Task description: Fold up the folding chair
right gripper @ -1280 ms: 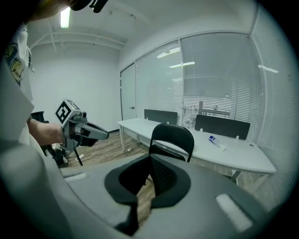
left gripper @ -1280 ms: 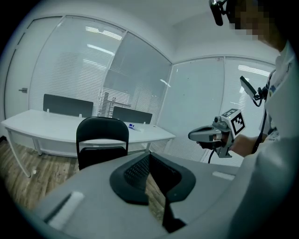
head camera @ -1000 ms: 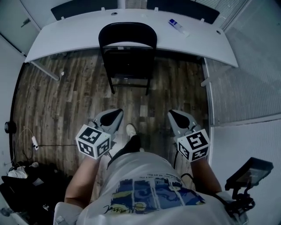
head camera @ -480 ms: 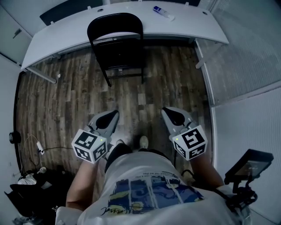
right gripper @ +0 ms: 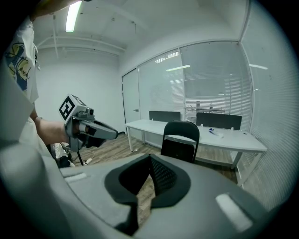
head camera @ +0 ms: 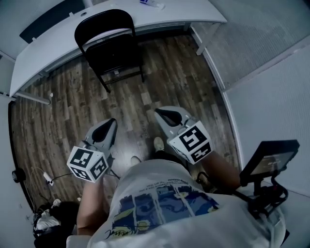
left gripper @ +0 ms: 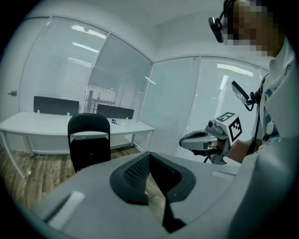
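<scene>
Black and unfolded, the folding chair (head camera: pixel 110 47) stands tucked against the white counter (head camera: pixel 43 55), well apart from both grippers. I judge it could skid on the wooden floor (head camera: pixel 63 111) or knock the counter's edge if its seat is pushed up from one side only. The left gripper (head camera: pixel 112 121) has its jaws closed together on nothing, and so does the right gripper (head camera: pixel 160 112), so neither can take the frame without opening.

A small white-and-blue tube (head camera: pixel 151 4) lies on the long white desk (head camera: pixel 184 13). Dark divider panels (right gripper: pixel 164 115) stand along the desk's far edge. A wood-plank floor (head camera: pixel 160 82) spreads before it.
</scene>
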